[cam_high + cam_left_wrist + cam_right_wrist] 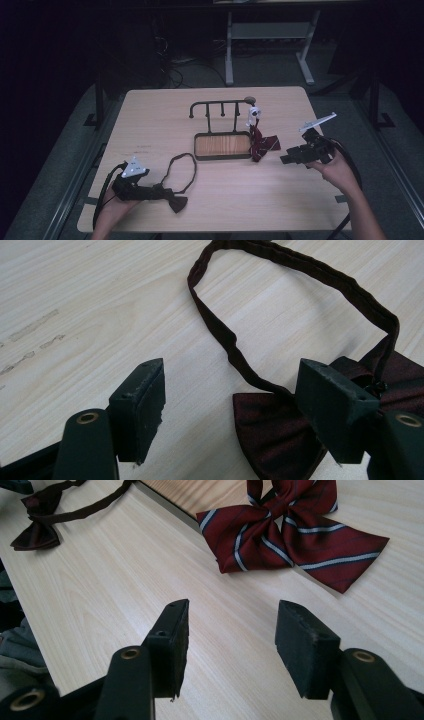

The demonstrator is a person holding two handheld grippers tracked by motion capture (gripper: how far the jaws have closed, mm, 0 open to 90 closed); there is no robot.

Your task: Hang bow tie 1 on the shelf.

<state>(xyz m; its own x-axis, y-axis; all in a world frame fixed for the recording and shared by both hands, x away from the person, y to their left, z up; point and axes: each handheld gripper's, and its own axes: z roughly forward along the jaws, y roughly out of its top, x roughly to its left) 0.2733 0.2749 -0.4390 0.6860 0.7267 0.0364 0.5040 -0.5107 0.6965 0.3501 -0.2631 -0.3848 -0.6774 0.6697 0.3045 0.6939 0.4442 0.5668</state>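
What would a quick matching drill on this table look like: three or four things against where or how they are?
Things:
1. dark bow tie
2. striped bow tie
3. hook rack
4. right hand-held gripper

States:
A. stands behind the tray
B. jaws apart over bare wood
C. lies by the tray's right end
D. lies by the left hand-held gripper, strap looped

Pairs: 1-D, 2-C, 3-A, 4-B

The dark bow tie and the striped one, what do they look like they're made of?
Dark bow tie: maroon woven fabric, satin-like going by its soft sheen, with a stitched strap. Striped bow tie: red cloth with navy and white stripes, faint diagonal weave; probably polyester or silk, can't tell which.
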